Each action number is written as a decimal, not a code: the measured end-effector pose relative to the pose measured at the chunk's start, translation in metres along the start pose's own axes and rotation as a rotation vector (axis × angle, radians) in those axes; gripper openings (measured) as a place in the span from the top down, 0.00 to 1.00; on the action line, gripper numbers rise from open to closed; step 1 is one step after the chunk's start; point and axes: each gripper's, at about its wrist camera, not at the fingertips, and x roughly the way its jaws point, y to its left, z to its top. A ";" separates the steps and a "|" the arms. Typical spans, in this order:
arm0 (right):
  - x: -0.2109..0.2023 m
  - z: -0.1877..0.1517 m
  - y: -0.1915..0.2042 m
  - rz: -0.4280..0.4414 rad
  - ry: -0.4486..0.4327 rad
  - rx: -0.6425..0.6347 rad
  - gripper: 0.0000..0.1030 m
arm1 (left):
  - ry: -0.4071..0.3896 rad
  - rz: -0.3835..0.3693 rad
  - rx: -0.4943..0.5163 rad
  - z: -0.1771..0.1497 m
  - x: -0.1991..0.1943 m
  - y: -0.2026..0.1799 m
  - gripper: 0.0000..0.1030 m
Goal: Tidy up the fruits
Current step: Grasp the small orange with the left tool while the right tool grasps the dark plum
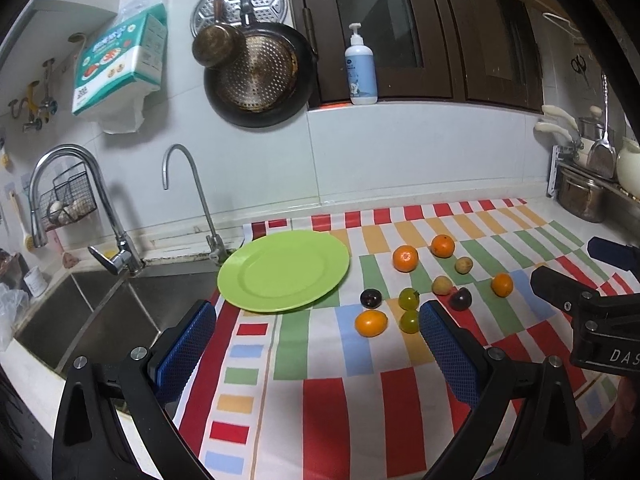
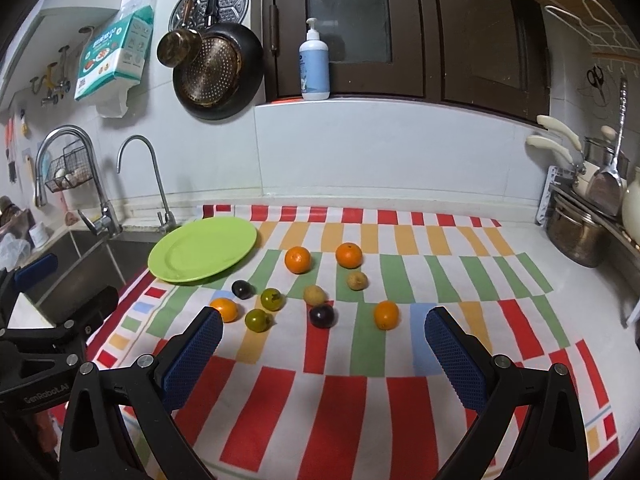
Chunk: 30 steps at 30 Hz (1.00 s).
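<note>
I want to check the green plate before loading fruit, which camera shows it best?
The left wrist view: the green plate sits large, central and unobstructed. The right wrist view shows the same plate whole but smaller, off to the left.

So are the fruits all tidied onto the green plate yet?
Not yet. Nothing looks done: the green plate has no fruit on it. Nothing is in hand either: the left gripper and right gripper are both open. All ten fruits, like the orange and the dark plum, sit on the striped cloth, waiting to be moved.

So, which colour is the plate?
Light green plate, plain, clearest in the left wrist view.
</note>
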 end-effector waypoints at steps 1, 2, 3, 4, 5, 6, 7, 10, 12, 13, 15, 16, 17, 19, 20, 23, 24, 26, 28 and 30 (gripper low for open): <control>0.004 0.002 0.001 -0.005 0.000 -0.003 0.01 | 0.001 -0.004 0.003 0.001 0.004 0.000 0.00; 0.007 0.003 0.001 -0.006 0.001 -0.004 0.01 | 0.002 -0.006 0.006 0.001 0.007 0.000 0.00; 0.010 0.004 0.002 -0.007 0.003 -0.006 0.01 | 0.004 -0.009 0.009 0.002 0.012 0.000 0.00; 0.015 0.005 0.002 -0.008 0.007 -0.010 0.01 | 0.006 -0.012 0.011 0.002 0.016 0.000 0.00; 0.018 0.005 0.003 -0.005 -0.003 -0.009 0.01 | 0.010 -0.012 0.011 0.003 0.020 0.000 0.00; 0.022 0.006 0.003 -0.004 0.001 -0.012 0.01 | 0.017 -0.015 0.012 0.003 0.025 0.001 0.00; 0.027 0.006 0.004 -0.003 0.008 -0.016 0.01 | 0.023 -0.019 0.013 0.004 0.029 0.000 0.00; 0.039 0.008 0.004 0.000 0.028 -0.020 0.02 | 0.044 -0.025 0.018 0.003 0.042 0.000 0.00; 0.048 0.008 0.004 0.002 0.045 -0.022 0.04 | 0.063 -0.030 0.022 0.002 0.051 -0.001 0.00; 0.055 0.007 0.004 0.005 0.062 -0.020 0.04 | 0.072 -0.034 0.024 0.002 0.055 -0.001 0.00; 0.063 0.006 0.003 0.011 0.085 -0.017 0.06 | 0.089 -0.036 0.031 0.000 0.064 -0.001 0.00; 0.070 0.005 0.003 0.015 0.100 -0.017 0.07 | 0.098 -0.041 0.033 -0.001 0.070 -0.001 0.00; 0.074 0.004 0.003 0.017 0.111 -0.017 0.08 | 0.108 -0.048 0.034 -0.001 0.075 -0.002 0.00; 0.086 0.003 0.004 0.020 0.138 -0.022 0.10 | 0.124 -0.058 0.039 -0.003 0.084 -0.003 0.00; 0.092 0.002 0.005 0.020 0.152 -0.026 0.11 | 0.133 -0.063 0.043 -0.004 0.088 -0.004 0.00; 0.104 0.000 0.004 0.019 0.184 -0.031 0.15 | 0.162 -0.072 0.058 -0.006 0.103 -0.007 0.00; 0.108 -0.001 0.004 0.018 0.195 -0.029 0.16 | 0.174 -0.076 0.061 -0.008 0.109 -0.008 0.00; 0.118 -0.003 0.003 0.019 0.220 -0.026 0.18 | 0.196 -0.084 0.067 -0.010 0.118 -0.009 0.04; 0.128 -0.005 0.001 0.021 0.247 -0.023 0.19 | 0.214 -0.094 0.072 -0.013 0.126 -0.011 0.06; 0.137 -0.007 0.000 0.026 0.273 -0.021 0.22 | 0.233 -0.106 0.078 -0.016 0.133 -0.013 0.08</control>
